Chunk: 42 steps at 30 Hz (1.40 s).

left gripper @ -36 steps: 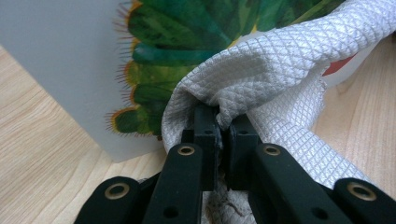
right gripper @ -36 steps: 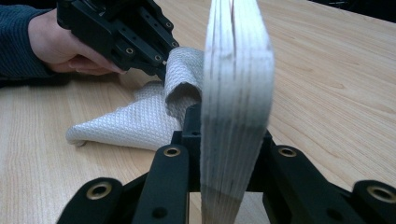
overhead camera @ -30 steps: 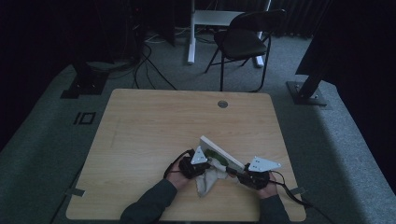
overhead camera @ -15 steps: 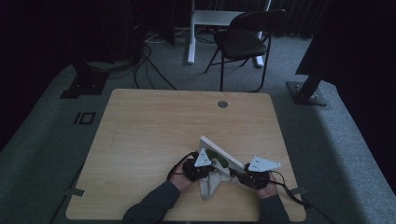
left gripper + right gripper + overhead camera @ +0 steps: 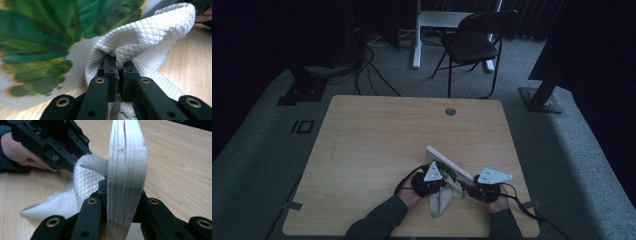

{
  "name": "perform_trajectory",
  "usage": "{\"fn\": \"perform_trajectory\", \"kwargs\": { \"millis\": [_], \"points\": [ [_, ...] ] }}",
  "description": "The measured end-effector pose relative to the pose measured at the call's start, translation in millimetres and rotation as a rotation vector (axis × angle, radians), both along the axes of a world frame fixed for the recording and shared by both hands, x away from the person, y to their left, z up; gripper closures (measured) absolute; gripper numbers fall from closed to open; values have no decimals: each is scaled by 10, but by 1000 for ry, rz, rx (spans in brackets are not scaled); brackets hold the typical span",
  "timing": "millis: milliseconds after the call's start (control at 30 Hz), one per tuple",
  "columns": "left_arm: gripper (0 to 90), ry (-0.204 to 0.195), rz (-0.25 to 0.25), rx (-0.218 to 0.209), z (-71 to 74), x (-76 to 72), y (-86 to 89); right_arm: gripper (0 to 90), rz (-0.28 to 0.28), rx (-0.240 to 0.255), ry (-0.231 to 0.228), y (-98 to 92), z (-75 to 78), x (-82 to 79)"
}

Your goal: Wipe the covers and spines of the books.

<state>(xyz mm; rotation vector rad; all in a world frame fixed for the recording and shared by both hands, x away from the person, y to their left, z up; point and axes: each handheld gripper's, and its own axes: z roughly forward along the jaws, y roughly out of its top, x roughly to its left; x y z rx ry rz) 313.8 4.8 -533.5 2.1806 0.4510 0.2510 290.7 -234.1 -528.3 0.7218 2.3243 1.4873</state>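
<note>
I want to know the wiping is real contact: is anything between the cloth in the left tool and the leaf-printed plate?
Nothing visible. The left tool is shut on the white cloth, which lies directly against the plate. The right tool grips the plate's edge.

The high view is dim and bluish, with the room's edges sinking into black and only the counter (image 5: 377,145) softly lit. Both gripper views are brighter. The green-patterned plate (image 5: 37,37) blurs close to the lens, while the white cloth (image 5: 150,37) keeps its crisp weave.
</note>
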Motion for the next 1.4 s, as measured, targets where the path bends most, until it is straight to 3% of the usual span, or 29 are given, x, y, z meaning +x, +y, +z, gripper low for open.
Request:
{"fn": "perform_trajectory", "kwargs": {
  "millis": [533, 1033, 1400],
  "points": [
    [860, -12, -58, 10, 6, -107, -186, 764, -2, 0, -1, 1, -1, 1],
    [861, -10, -77, 13, 5, -146, -255, 766, -4, 0, 0, 1, -1, 1],
    [861, -21, -139, 16, 37, -226, -430, 774, -5, 0, 1, 3, -3, 4]
  ]
}}
